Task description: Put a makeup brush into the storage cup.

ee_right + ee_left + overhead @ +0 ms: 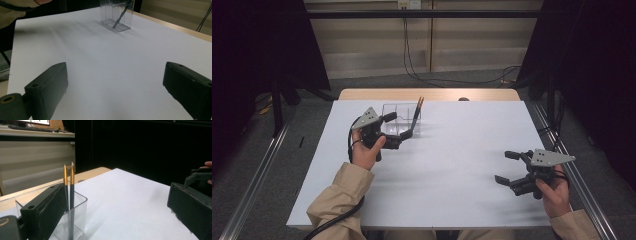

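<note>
Two dark sticks with golden upper ends, the chopsticks (417, 114), stand leaning in a clear plastic container (398, 116) with inner dividers, which sits on the white table (452, 165) towards its far edge, left of the middle. In the left gripper view the chopsticks (69, 195) rise side by side out of the container's (80, 212) corner compartment, their golden ends well above the rim.

The left gripper (398, 127) hovers right at the container, on the side nearest the person. Its jaws stand wide apart and clamp nothing; in its own view one jaw lies just in front of the container's wall and the chopsticks, though whether it touches them cannot be told, while the other jaw hangs over bare table further from the container.

The right gripper (508, 167) is held well apart from the container, near the table's right edge. Its jaws are also spread wide, with nothing between them but the white table surface.
</note>
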